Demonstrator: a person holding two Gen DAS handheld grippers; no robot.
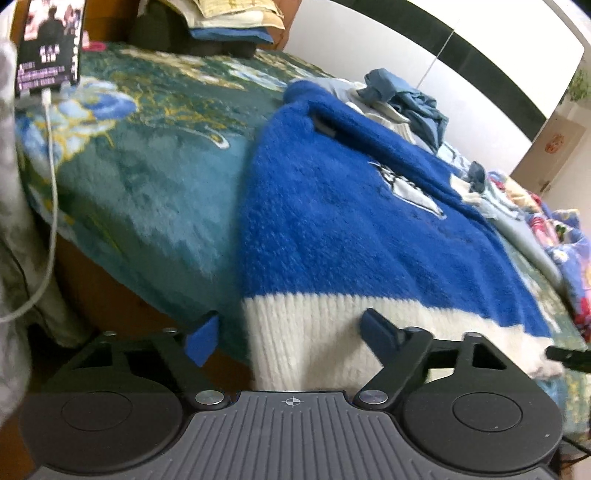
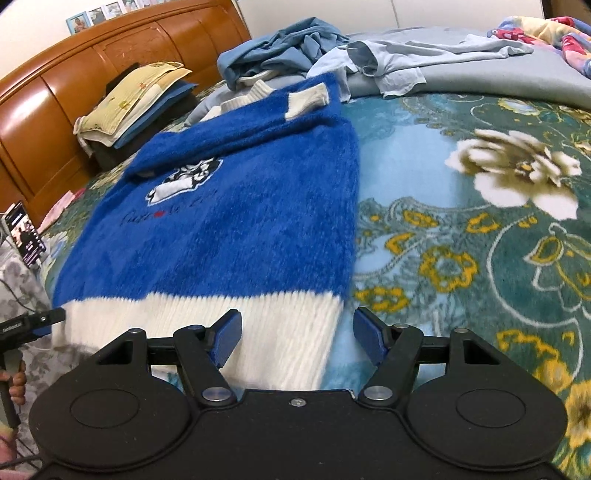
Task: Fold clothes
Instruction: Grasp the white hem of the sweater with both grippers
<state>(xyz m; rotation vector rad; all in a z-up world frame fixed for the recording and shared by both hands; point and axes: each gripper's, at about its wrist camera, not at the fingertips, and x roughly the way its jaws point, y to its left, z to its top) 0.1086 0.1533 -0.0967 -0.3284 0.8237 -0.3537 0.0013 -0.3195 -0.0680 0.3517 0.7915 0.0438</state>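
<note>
Right wrist view shows a bed covered by a teal floral blanket (image 2: 461,229), with a carved wooden headboard (image 2: 92,74) at the far left. Spread flat on the blanket lies a fuzzy blue sweater (image 2: 229,221), its sleeves folded in across the chest, one white cuff (image 2: 306,99) showing near the top. A white ribbed hem (image 2: 207,325) runs along its near edge, and a white emblem (image 2: 184,181) with dark lettering under it sits on the chest. Beyond the collar lies a heap of light blue clothes (image 2: 332,48), with a bright patterned quilt (image 2: 546,33) at the far right. A stack of folded items topped by a yellowish cloth (image 2: 129,99) rests against the headboard.

Right gripper (image 2: 297,339) hovers at the hem's right corner, its jaws spread wide and holding nothing; the left finger is over the white rib, the right finger over the blanket just beside the sweater's edge.

Left wrist view shows the left gripper (image 1: 286,334) at the hem's other corner, jaws also spread and empty, one finger over the white rib and the other over the blanket's edge. A phone (image 1: 48,44) with a lit screen stands at the upper left, a white cable (image 1: 51,192) hanging from it.

In the right wrist view, fingers of a hand (image 2: 16,384) grip the left gripper's handle at the left edge.
</note>
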